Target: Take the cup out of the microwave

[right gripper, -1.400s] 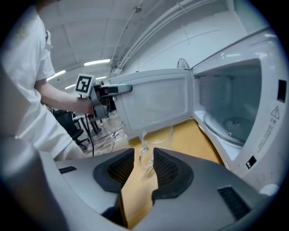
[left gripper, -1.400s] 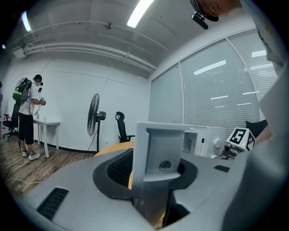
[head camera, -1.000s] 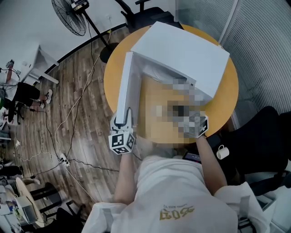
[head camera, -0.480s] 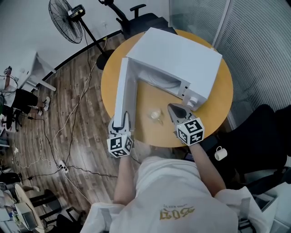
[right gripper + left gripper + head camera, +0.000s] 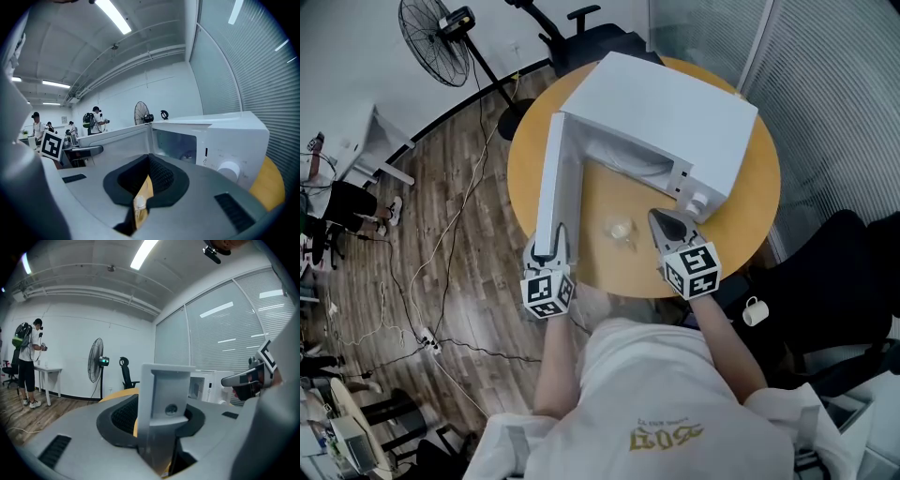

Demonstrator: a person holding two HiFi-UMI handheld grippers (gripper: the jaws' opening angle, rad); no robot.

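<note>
Right gripper (image 5: 654, 217) shut, empty — cup (image 5: 621, 230) seems upright on table (image 5: 600, 199) just beside it, outside microwave (image 5: 661, 112). Left gripper (image 5: 551, 239) clamps door (image 5: 549, 169) — withdraw right without nudging cup.

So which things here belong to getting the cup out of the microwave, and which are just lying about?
Job: cup, microwave, its open door held by the left gripper, right gripper with jaws shut, empty.
Lying about: standing fan, office chair, white mug.
</note>
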